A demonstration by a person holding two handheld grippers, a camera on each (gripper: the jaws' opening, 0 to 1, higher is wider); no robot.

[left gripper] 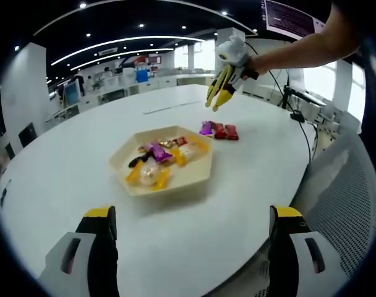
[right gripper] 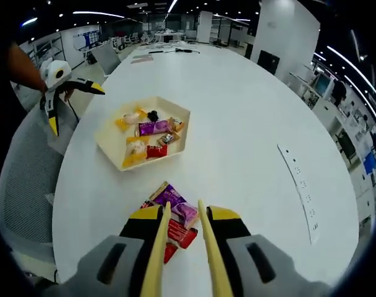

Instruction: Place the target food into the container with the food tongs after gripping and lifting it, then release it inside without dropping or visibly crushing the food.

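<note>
A pale hexagonal tray (left gripper: 175, 187) (right gripper: 109, 141) on the white table holds several wrapped candies. Beside it lie a purple candy (left gripper: 206, 128) (right gripper: 175, 199) and red candies (left gripper: 226, 132) (right gripper: 183, 236). My right gripper (right gripper: 183, 213) (left gripper: 232, 59) is shut on yellow food tongs (right gripper: 158, 247) (left gripper: 221, 90). The tongs' arms stand slightly apart, their tips hanging in the air over the loose candies with nothing between them. My left gripper (left gripper: 194, 218) (right gripper: 64, 93) is open and empty, held back from the tray near the table's edge.
The round white table (left gripper: 83, 154) (right gripper: 250, 111) has bare room around the tray. A grey mesh chair (left gripper: 346, 185) (right gripper: 21, 185) stands at its edge. A flat white strip (right gripper: 299, 185) lies on the far side. Cables (left gripper: 299, 117) run near the rim.
</note>
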